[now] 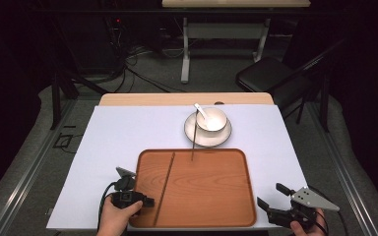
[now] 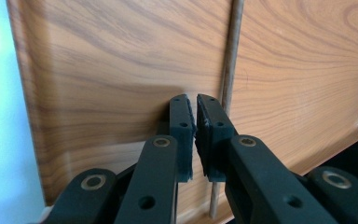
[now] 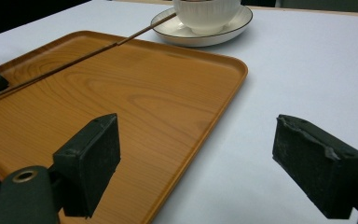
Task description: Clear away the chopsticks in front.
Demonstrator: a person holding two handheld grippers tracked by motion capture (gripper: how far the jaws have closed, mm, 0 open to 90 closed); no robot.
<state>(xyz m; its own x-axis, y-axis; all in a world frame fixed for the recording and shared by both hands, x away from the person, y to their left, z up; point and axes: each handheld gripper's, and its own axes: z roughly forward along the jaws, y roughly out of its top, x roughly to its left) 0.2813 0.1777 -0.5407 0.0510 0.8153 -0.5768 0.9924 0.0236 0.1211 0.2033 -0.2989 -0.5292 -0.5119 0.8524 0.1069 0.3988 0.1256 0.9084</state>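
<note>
While the left gripper (image 1: pixel 147 201) hovers low over the near-left part of the wooden tray (image 1: pixel 211 196), its jaws are almost pressed together, with only a thin slit between the pads and nothing held between them. In the left gripper view one chopstick (image 2: pixel 227 93) lies flat on the tray, just beside the right pad, so I judge that this gripper is either about to pick it or has set it there; the pictures do not decide which. This chopstick runs along the left part of the tray, from the far edge toward the near edge, slightly slanted. A second chopstick (image 1: pixel 194 140) rests with its far end on the saucer (image 1: pixel 192 135) and its near end on the tray, so it bridges the tray's rim and stands a little raised. The white bowl (image 1: pixel 215 119) sits on the saucer beyond the far edge of the tray, with a white spoon (image 1: pixel 200 111) leaning inside it. The right gripper (image 1: pixel 270 204) waits beside the near-right corner of the tray, over the pale table cover (image 1: pixel 123 128), and its jaws are widely spread and hold nothing. It seems to stay aside so that the left hand (image 1: pixel 115 219) has free room. A flat, thin stick is hard to pinch, so the pads must probably come down on both its sides.
</note>
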